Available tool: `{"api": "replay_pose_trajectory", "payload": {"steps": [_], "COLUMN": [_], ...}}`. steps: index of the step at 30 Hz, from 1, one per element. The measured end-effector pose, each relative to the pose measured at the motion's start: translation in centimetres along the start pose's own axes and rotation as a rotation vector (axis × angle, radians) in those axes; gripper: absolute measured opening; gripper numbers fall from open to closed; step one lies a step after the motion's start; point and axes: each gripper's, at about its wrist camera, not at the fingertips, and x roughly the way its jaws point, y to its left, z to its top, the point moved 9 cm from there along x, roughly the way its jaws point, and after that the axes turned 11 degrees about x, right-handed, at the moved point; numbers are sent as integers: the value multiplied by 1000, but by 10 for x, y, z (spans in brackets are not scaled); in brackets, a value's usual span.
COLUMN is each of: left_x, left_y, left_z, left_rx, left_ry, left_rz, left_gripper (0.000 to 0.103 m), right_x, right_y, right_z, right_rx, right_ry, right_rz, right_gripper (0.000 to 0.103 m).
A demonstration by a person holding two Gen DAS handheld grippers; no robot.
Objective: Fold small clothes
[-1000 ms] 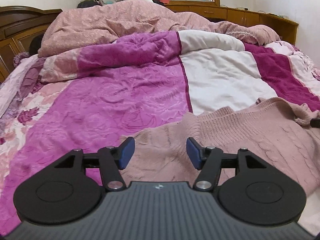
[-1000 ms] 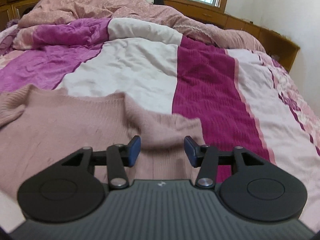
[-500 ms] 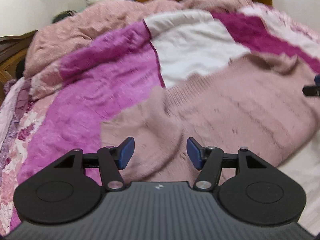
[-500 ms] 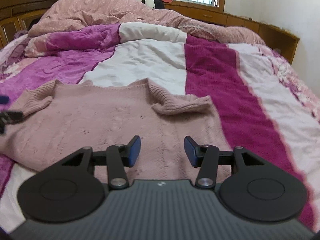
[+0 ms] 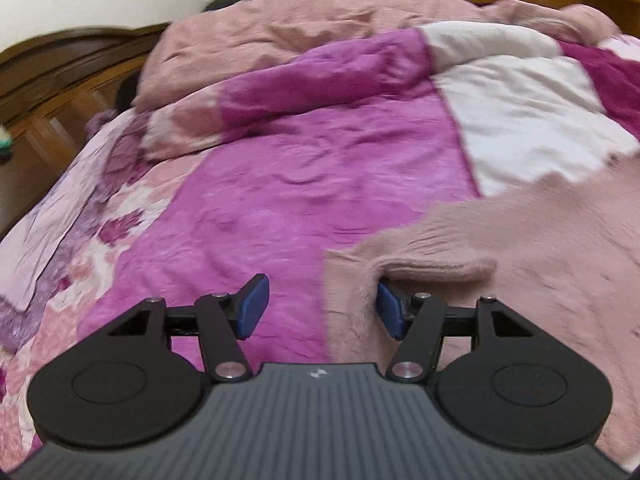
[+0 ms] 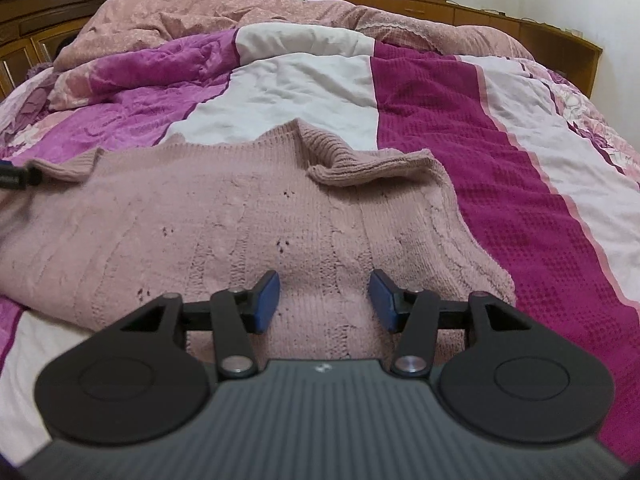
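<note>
- the left hand-held gripper (image 5: 320,307) has swung to the pink sweater (image 6: 248,216) edge, jaws apart, holding nothing.
- the right hand-held gripper (image 6: 324,300) is open over the hem, so folding can begin.

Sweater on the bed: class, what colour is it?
Dusty pink sweater, cable-knit; clearest in the right wrist view.

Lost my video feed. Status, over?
Left gripper open at sweater's left edge. Right gripper open, low over its hem. Sweater spread on quilt, unfolded. Nothing in the way.
</note>
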Motion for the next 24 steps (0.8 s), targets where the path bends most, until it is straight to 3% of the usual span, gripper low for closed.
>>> {"api": "replay_pose_trajectory", "payload": {"steps": [7,11,16,21,23,24], "left_x": [8,-2,-26,-32,-31,-31], "left_y": [33,36,9,-21,-30,-35], "left_z": [-4,-2,1,-7,-13,-15], "left_rx": [-71,-130,-88,-69,-54,-40], "left_ry": [22,21,3,36,48,52], "left_rz": [36,-28,-127,-207,-210,-207], "left_gripper": [65,65,65,65,65,65], "right_x": [1,0,0,13,23,28], "right_y": [0,1,1,0,-2,-3], "right_z": [-1,2,24,45,48,48], "right_rx": [-13,-23,-38,-65,-89,-107], "right_ry": [2,8,-12,-15,-4,6], "right_rz": [-5,-5,6,31,0,-10], "right_gripper": [52,53,53,51,29,28]}}
